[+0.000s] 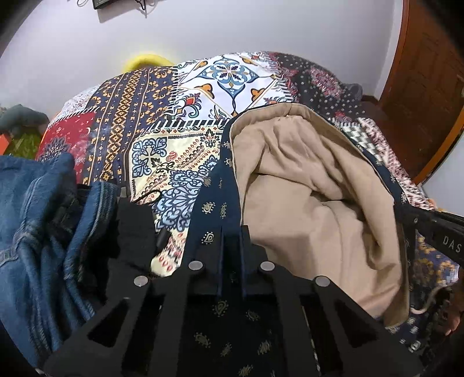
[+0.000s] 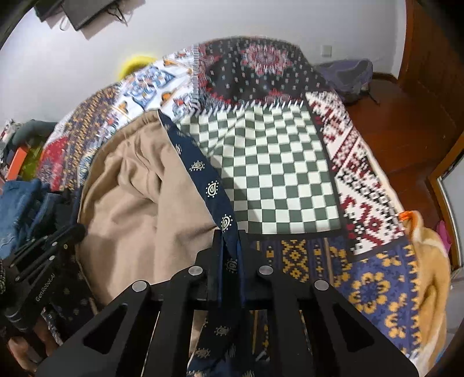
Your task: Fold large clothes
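A: The left hand-held gripper (image 1: 232,232) is clamped on the navy garment (image 1: 211,203); the right hand-held gripper (image 2: 229,235) too?

B: Yes, on its other edge. The garment lies on the patterned bed (image 2: 275,174).

White wall (image 1: 232,26) — wooden door (image 1: 429,87)
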Demonstrator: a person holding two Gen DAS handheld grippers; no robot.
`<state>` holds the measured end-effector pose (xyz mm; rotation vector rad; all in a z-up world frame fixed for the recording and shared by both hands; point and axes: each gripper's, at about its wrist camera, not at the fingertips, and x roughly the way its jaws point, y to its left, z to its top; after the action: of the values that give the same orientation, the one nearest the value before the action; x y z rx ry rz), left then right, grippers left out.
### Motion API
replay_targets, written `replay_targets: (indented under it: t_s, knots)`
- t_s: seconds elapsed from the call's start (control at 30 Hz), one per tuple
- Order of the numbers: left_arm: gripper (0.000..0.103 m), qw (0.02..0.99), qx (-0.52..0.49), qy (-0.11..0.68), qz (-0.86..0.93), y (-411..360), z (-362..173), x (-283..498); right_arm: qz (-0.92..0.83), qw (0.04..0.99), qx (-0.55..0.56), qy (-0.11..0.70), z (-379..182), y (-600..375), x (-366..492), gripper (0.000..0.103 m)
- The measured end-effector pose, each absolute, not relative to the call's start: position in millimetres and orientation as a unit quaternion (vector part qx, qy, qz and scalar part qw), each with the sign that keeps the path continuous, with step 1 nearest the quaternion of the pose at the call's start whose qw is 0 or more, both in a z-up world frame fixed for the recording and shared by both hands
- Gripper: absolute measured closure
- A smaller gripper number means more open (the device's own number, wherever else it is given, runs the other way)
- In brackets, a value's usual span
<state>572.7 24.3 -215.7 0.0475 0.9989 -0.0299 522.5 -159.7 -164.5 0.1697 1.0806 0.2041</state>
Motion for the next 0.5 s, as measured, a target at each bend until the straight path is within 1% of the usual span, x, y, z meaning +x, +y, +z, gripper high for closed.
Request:
replay_targets:
  t_s: [0.13,0.33,0.5]
  knots:
    - [0.096,0.883,-0.001,0.467,-0.043,27.1,-188.7,551.4,0.114,0.865,0.068,0.485,-132.4,-161.3,497.6,0.096]
    - [0.097,0.893,0.006,0.441,-0.087,15.3,-142.5,498.0,0.153,0.879,0.054,0.448,-86.4,-162.4,444.7,0.096]
    - [0.097,0.896,0.026,0.429,-0.112,10.9,-122.0,441.5,0.190,0.878,0.044,0.437,-64.9,-164.4,391.3,0.096]
